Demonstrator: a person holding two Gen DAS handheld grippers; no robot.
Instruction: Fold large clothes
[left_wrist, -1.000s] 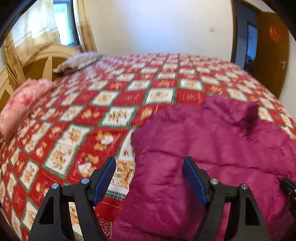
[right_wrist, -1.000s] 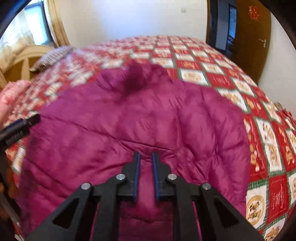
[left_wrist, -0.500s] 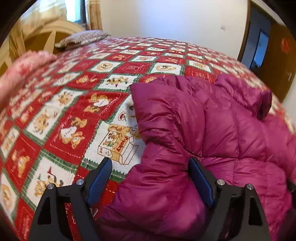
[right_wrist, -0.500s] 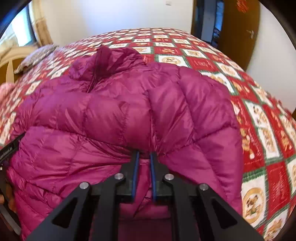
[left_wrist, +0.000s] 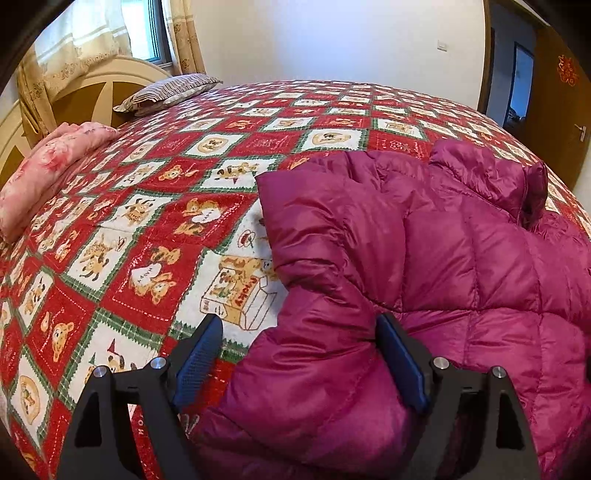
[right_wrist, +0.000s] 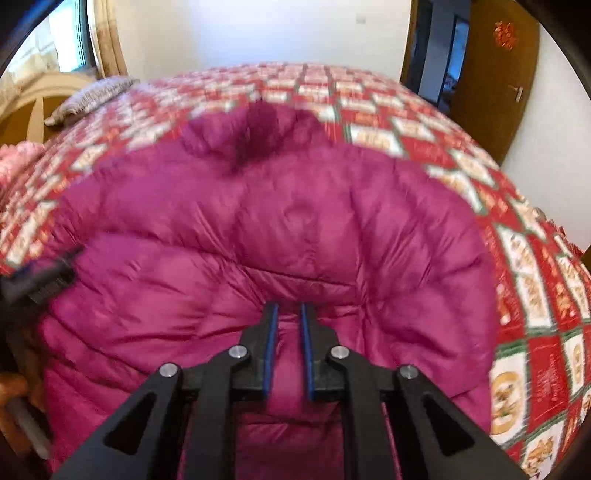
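Since a second ago, both views have drawn in toward the magenta puffer jacket (left_wrist: 424, 266), its near hem now bunched into a raised fold. It lies on the bed (left_wrist: 155, 236), collar at twelve o'clock in the right view. The right gripper (right_wrist: 289, 314) has its jaws nearly shut, pinching a ridge of hem fabric. The left gripper (left_wrist: 299, 332) stays spread wide, jaws straddling the jacket's edge without clamping. At ten o'clock sits a pink pillow (left_wrist: 48, 173); a striped pillow (left_wrist: 170, 92) at eleven.
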